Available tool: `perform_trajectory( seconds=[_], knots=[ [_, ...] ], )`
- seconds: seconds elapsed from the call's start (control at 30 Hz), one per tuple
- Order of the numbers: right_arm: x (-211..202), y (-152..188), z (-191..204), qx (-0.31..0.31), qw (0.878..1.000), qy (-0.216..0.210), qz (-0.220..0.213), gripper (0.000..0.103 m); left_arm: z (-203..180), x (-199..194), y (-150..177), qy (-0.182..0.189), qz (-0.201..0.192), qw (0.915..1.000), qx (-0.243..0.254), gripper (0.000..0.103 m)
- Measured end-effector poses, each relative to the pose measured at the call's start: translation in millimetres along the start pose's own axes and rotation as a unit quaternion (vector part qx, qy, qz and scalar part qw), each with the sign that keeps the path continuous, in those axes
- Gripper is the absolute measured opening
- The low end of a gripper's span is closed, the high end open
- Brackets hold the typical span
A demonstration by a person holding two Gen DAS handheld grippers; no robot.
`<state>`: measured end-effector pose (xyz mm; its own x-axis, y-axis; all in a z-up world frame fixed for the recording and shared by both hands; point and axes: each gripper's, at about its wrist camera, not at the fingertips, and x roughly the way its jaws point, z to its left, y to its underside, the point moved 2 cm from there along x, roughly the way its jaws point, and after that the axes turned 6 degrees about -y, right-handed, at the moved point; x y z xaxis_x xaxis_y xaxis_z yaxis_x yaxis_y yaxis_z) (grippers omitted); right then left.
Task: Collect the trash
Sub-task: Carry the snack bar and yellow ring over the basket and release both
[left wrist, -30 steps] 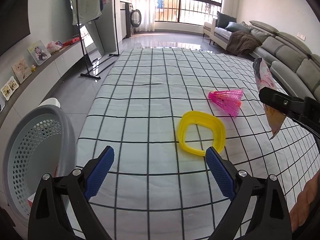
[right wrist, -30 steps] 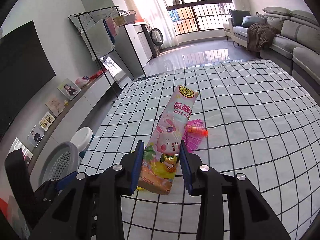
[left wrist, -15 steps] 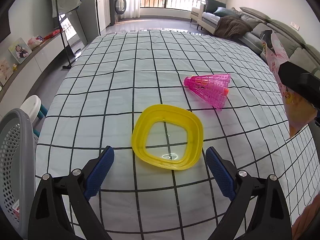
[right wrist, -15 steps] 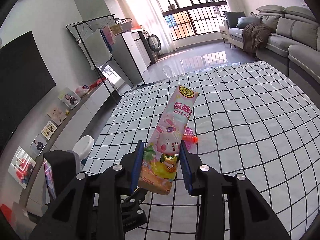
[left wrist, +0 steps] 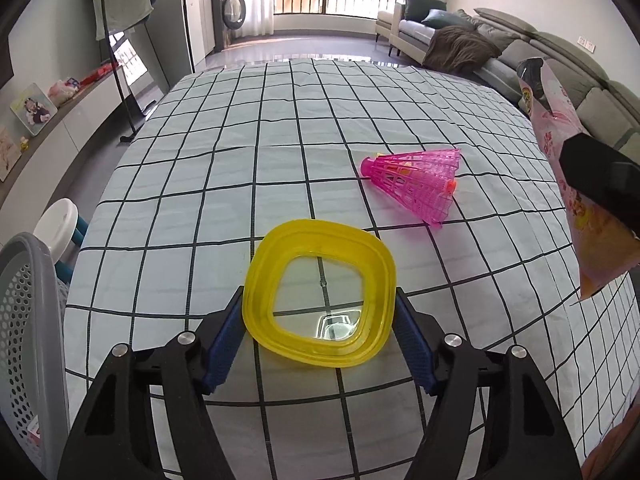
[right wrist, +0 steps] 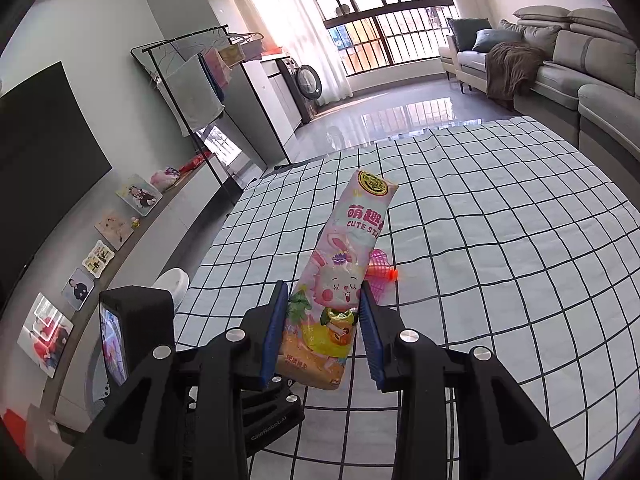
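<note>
A yellow plastic ring lid (left wrist: 320, 230) lies flat on the checked tablecloth (left wrist: 260, 120). My left gripper (left wrist: 320, 296) straddles it and its jaws are closing, with a blue pad against the rim on each side. My right gripper (right wrist: 324, 292) is shut on a pink snack packet (right wrist: 352, 240) printed with a rabbit and holds it upright above the table. That packet (left wrist: 556, 136) also shows at the right edge of the left wrist view. A pink mesh cone (left wrist: 420, 184) with an orange tip lies on its side beyond the lid.
A grey perforated basket (left wrist: 28, 320) stands off the table's left edge, with a white stool (left wrist: 56, 224) behind it. A grey sofa (left wrist: 560, 52) runs along the right. A clothes rack (right wrist: 192, 92) and a low cabinet with pictures line the left wall.
My left gripper came forward and down over the yellow lid, and its jaws narrowed from wide open until they reached the rim. The right gripper kept still with the packet.
</note>
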<state>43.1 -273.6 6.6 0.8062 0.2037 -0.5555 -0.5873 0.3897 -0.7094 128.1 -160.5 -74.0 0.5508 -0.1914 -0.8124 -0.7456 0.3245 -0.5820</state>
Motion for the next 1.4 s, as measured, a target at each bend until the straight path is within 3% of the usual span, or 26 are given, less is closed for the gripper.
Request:
perform_trajectory(
  seconds=[0.27, 0.6, 0.87, 1.13, 1.4],
  knots=[
    [9.4, 2.3, 9.5, -0.007, 1.0, -0.009, 0.01, 0.034, 29.9, -37.5, 1.1, -0.023, -0.047, 0.9986, -0.012, 0.068],
    [25.0, 10.4, 57.5, -0.036, 0.998, -0.044, 0.028, 0.035, 105.4, -81.7, 20.8, -0.076, -0.084, 0.9915, -0.063, 0.068],
    [45.8, 25.3, 121.9, -0.07, 0.993, -0.085, 0.049, 0.035, 180.0, -115.3, 43.3, -0.15, -0.096, 0.9778, -0.11, 0.068],
    [68.6, 47.6, 195.7, -0.1, 0.981, -0.146, 0.076, 0.035, 245.7, -137.5, 88.8, -0.221, -0.077, 0.9603, -0.152, 0.068],
    [96.9, 71.2, 254.4, -0.128, 0.969, -0.182, 0.11, 0.035, 295.3, -141.5, 125.5, -0.264, -0.053, 0.9406, -0.207, 0.068]
  ],
)
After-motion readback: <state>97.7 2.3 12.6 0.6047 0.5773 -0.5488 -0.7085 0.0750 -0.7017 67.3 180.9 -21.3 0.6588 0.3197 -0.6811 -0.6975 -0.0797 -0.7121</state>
